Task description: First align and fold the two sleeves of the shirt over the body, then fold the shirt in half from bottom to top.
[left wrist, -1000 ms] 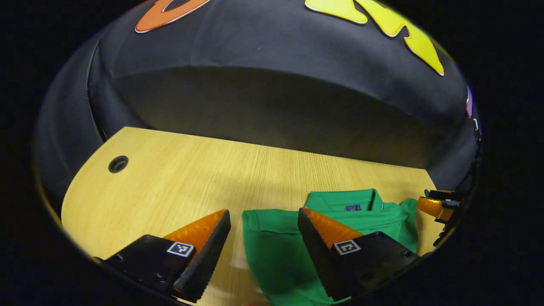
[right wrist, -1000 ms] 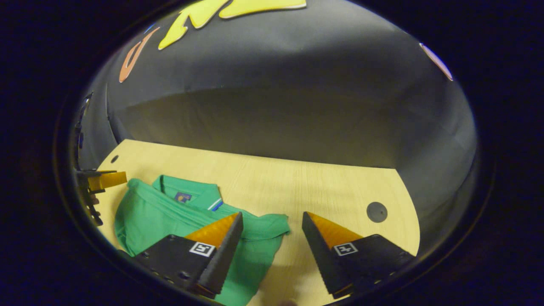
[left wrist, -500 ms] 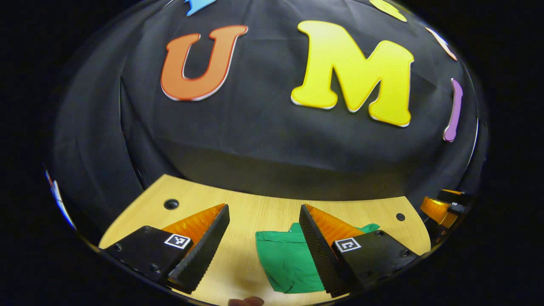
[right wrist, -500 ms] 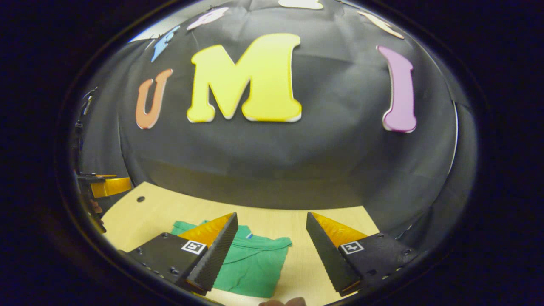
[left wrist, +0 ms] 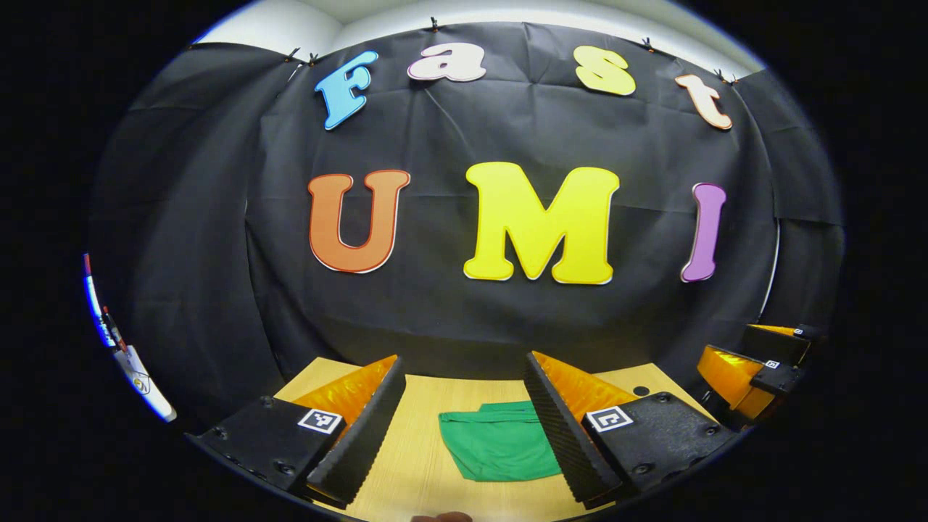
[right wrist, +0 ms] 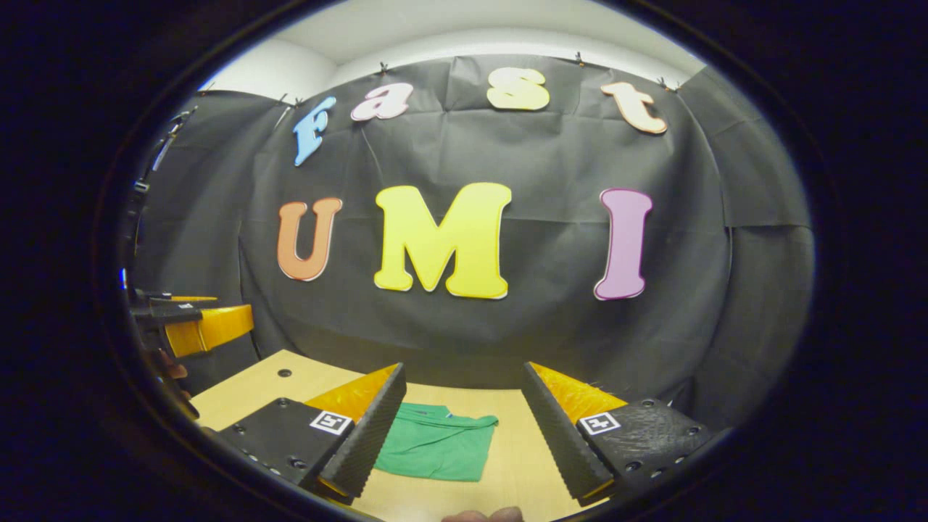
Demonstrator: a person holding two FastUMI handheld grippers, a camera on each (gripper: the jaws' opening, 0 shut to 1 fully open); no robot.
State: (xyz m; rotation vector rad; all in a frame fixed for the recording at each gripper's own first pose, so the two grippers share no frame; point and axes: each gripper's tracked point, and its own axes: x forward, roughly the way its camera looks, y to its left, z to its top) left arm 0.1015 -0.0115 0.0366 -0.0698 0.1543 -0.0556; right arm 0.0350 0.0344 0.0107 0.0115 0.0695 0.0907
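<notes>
One wooden table (left wrist: 435, 471) spreads below me, and the green shirt (left wrist: 500, 442) lies folded flat on it, near its middle, touching neither tool. My left gripper (left wrist: 464, 428) and my right gripper (right wrist: 460, 428) both hang above the near edge, fingers spread wide, grasping nothing.

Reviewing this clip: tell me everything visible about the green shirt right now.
The green shirt is a soft knit fabric lying flat on the wooden table as a compact folded rectangle, its rounded fold edge nearest the cameras. A hemmed sleeve edge shows along its far side in the right gripper view. Neither the left gripper nor the right gripper touches it; both are open, apart from it.
</notes>
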